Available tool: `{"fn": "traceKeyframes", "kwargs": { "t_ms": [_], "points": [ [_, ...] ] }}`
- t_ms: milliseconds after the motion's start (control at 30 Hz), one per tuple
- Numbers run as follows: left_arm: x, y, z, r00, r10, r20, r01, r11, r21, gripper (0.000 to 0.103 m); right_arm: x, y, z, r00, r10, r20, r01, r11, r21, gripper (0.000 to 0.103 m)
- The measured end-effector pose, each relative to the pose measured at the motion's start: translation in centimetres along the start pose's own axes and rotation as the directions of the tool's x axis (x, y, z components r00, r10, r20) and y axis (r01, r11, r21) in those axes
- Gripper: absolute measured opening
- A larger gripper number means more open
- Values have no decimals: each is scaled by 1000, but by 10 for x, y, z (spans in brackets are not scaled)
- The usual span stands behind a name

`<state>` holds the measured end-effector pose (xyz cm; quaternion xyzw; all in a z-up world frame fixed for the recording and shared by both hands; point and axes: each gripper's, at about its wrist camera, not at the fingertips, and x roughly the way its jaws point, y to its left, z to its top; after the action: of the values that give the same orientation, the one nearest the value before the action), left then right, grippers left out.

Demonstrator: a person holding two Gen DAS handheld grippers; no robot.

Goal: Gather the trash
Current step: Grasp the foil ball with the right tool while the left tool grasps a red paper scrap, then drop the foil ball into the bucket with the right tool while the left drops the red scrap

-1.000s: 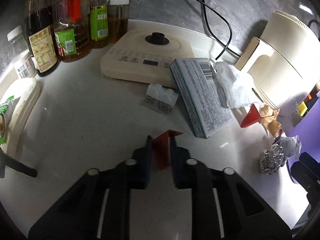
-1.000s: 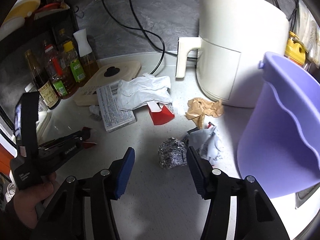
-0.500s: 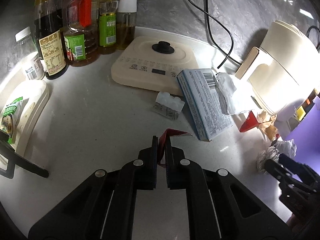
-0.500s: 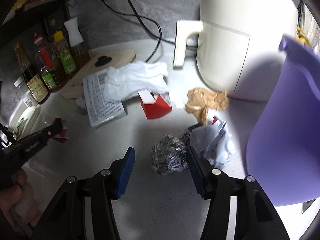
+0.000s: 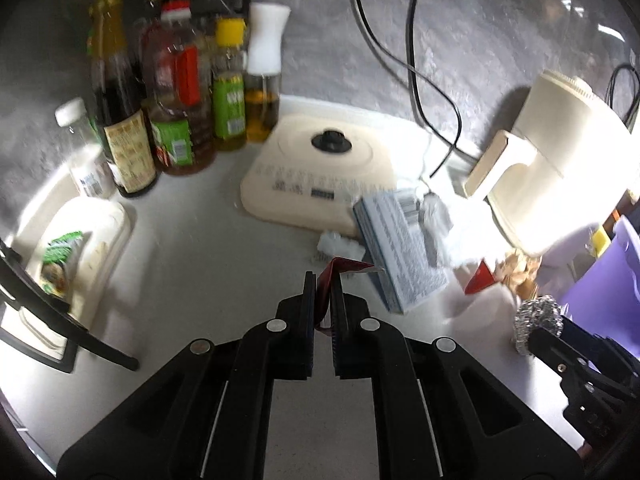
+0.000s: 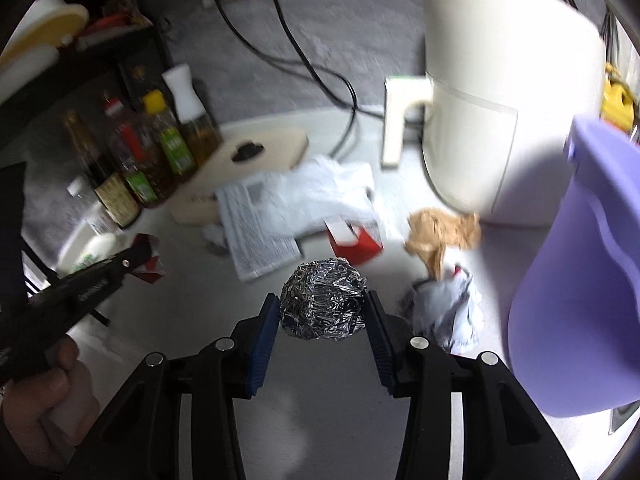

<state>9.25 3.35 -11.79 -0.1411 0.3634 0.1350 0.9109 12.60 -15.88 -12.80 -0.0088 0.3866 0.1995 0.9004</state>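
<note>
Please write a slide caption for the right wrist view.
Right gripper closing around a crumpled silver foil ball beside the purple plastic bin.

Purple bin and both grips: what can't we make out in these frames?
- Purple bin inside: right wrist view, own wall and frame edge hide it.
- Foil ball in closing right gripper: pad contact unclear.
- Red scrap in left gripper: jaws hide lower part.
- Bottle labels: motion blur.

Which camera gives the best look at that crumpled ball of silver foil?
The right wrist view: the foil ball sits large and central between the right claw, whose jaws are closing on it. The left wrist view shows it only small at the right edge, partly hidden behind that claw.
</note>
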Motion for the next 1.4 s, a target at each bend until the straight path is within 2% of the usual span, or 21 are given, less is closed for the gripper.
{"fn": "traceKeyframes", "kwargs": {
  "t_ms": [233,467,500,733,1067,1400],
  "points": [
    [-25,-8,11,998,0,61,1,1000,-20,7,-35,10,15,996,38,82,-35,999,-41,42],
    [-48,-19,17,994,-2,111,4,1000,-23,7,-69,7,25,985,43,170,-34,998,-57,39],
    [-50,-22,17,993,-4,116,7,1000,-20,7,-75,6,26,982,46,183,-35,998,-61,30],
    [-69,-41,20,988,-37,150,36,999,6,7,-100,-3,29,973,46,224,-36,998,-48,31],
    [-81,-76,20,980,-101,169,93,994,55,7,-144,-28,26,946,-33,323,35,999,-2,31],
    [-87,-131,25,964,-196,177,172,975,141,8,-173,-71,20,925,-134,355,111,990,85,31]
  ]
}}
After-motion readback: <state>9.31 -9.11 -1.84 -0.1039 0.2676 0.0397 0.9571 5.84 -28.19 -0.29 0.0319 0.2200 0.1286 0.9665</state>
